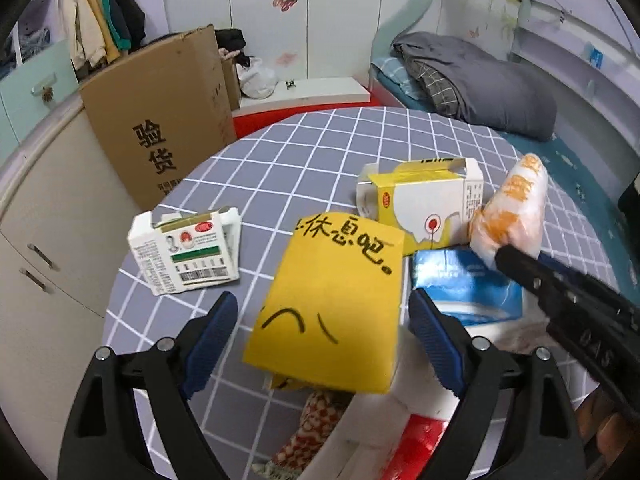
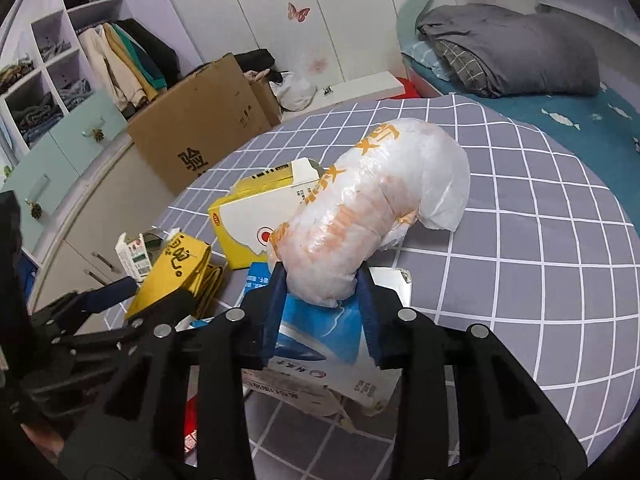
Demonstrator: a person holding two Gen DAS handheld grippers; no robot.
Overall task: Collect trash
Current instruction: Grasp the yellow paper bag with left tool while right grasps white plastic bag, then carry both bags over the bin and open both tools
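My right gripper (image 2: 322, 286) is shut on a stuffed white and orange plastic bag (image 2: 372, 208), held above a blue and white carton (image 2: 320, 344). The bag also shows in the left wrist view (image 1: 508, 208). My left gripper (image 1: 322, 320) is open, its blue pads either side of a yellow paper bag (image 1: 332, 304) with black writing, apart from it. A yellow and white box (image 1: 424, 204) lies behind. A white and green box (image 1: 188, 252) lies to the left. All rest on a round table with a grey checked cloth (image 1: 304, 152).
A large cardboard box (image 1: 160, 108) stands beyond the table's left edge. A bed with a grey blanket (image 1: 472, 76) is at the right. Red and patterned wrappers (image 1: 320, 416) lie near the table's front edge. White cabinets (image 1: 52, 240) stand at left.
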